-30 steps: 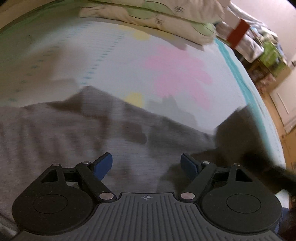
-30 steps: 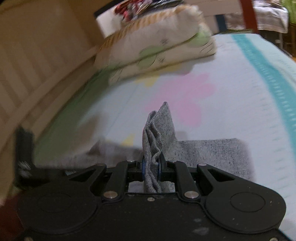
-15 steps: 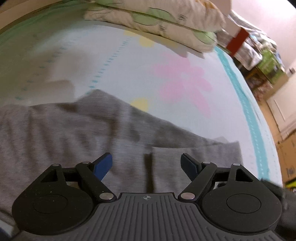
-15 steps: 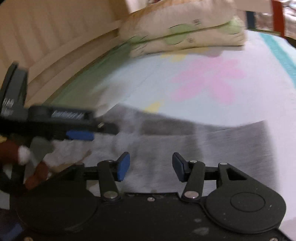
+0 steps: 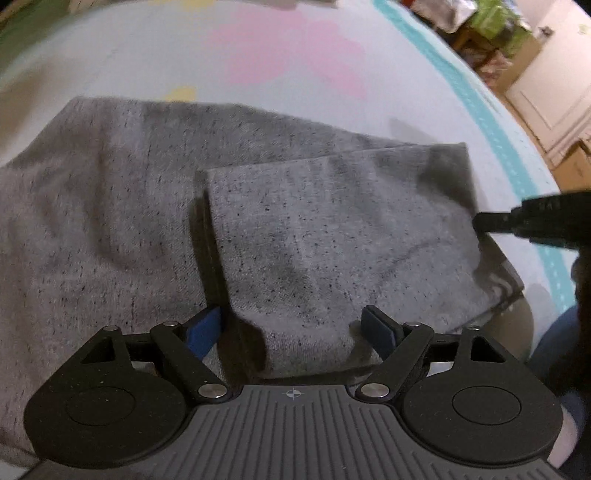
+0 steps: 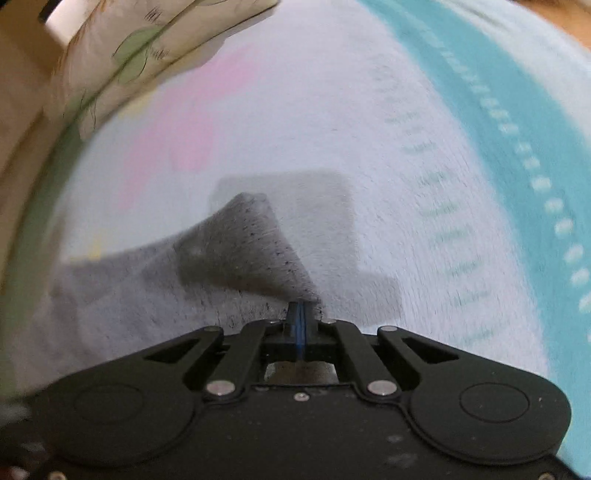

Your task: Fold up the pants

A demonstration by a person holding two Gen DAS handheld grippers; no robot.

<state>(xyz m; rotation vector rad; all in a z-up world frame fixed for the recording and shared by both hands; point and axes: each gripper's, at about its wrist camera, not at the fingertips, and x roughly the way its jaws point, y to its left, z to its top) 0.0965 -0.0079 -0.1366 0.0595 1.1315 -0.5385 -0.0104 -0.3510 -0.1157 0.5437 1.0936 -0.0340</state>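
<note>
Speckled grey pants on white, pink-flowered, teal-striped bedsheet.

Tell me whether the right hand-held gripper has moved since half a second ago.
Yes. The right hand-held gripper has swung right: the pillows slid to the upper left corner. It was open then and now pinches the gray pants.

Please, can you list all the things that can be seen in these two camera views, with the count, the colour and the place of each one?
pants: one, speckled grey, lying on the bed sheet, one part folded over the rest
bed sheet: one, pale with a pink flower and a teal stripe, under the pants
pillows: a stack of two, I think, cream with green print, at the far end of the bed
boxes and clutter: count unclear, green and brown, beside the bed
left gripper: one, black with blue pads, open over the folded edge
right gripper: one, black with blue pads, shut on a corner of the pants
</note>
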